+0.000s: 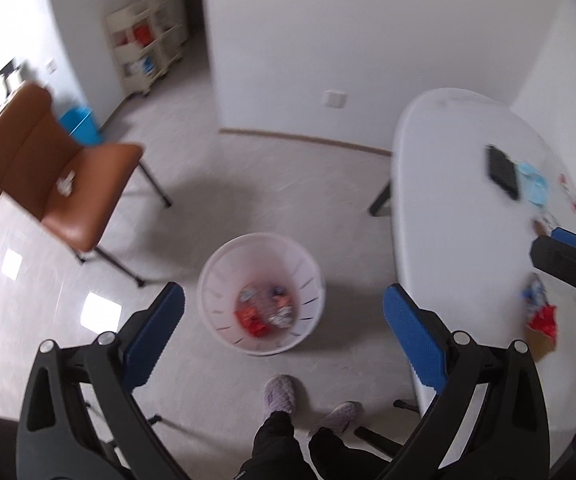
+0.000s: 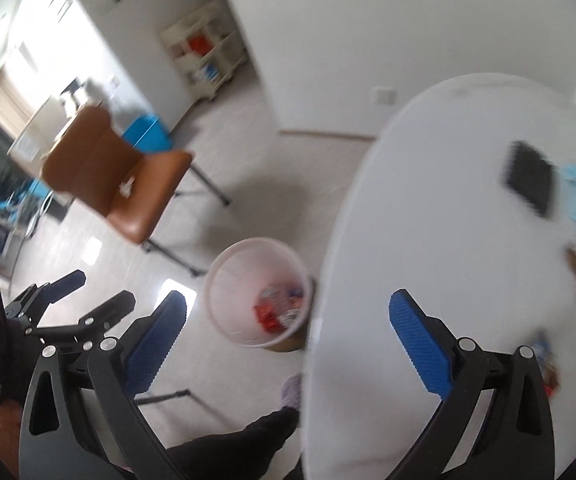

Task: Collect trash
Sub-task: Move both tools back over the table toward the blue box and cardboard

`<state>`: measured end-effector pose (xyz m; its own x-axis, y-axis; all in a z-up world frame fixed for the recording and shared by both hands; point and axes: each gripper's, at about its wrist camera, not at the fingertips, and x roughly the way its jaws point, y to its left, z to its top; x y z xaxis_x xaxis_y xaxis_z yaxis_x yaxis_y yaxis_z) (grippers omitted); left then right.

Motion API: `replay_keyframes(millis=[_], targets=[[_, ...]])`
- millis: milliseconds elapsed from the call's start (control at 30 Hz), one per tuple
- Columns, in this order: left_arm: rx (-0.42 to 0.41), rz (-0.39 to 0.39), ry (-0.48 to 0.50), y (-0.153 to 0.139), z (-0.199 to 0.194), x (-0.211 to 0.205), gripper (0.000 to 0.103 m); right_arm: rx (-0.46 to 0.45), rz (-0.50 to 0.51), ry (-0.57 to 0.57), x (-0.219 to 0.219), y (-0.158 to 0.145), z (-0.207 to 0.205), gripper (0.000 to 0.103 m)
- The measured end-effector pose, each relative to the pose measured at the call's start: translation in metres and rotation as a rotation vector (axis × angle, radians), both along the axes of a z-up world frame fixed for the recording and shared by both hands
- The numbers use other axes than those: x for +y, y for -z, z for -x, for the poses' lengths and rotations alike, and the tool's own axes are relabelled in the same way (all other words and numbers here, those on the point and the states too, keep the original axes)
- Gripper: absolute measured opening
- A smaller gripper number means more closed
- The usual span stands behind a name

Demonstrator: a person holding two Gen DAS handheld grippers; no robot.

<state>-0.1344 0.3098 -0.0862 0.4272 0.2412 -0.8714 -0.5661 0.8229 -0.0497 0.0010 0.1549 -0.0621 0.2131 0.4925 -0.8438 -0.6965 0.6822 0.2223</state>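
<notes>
Floor [image 1: 295, 184] with white bin [image 1: 224, 264], brown chair [image 1: 68, 184], white table [image 1: 459, 208].

Bin [image 1: 261, 294] stands on the floor [image 1: 272, 184], just left of the table [image 1: 459, 200], wrappers [image 1: 266, 310] inside it. Chair [image 1: 60, 184] sits further left, a scrap [image 1: 65, 182] on its seat. Flat device [image 1: 501, 172] and more wrappers [image 1: 541, 312] lie on the table. Shelf cart [image 1: 150, 42] stands behind by the wall. Person's feet [image 1: 280, 394] are before the bin.
</notes>
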Motion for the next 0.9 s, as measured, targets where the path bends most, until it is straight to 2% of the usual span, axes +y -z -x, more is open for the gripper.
replay_keyframes(millis=[167,400,633,900], targets=[[-0.025,0.005,0.107,-0.014,-0.023,-0.039,0.095,-0.047,-0.016,0.14,-0.071,-0.022,-0.002,0.1],[-0.034,0.018,0.228,-0.02,-0.047,-0.085,0.095,-0.052,-0.022,0.303,-0.142,-0.024,-0.006,0.101],[-0.035,0.016,0.283,-0.021,-0.06,-0.112,0.095,-0.055,-0.029,0.385,-0.177,-0.022,-0.005,0.101],[-0.019,0.012,0.304,-0.02,-0.069,-0.122,0.095,-0.058,-0.038,0.408,-0.192,-0.022,-0.005,0.101]])
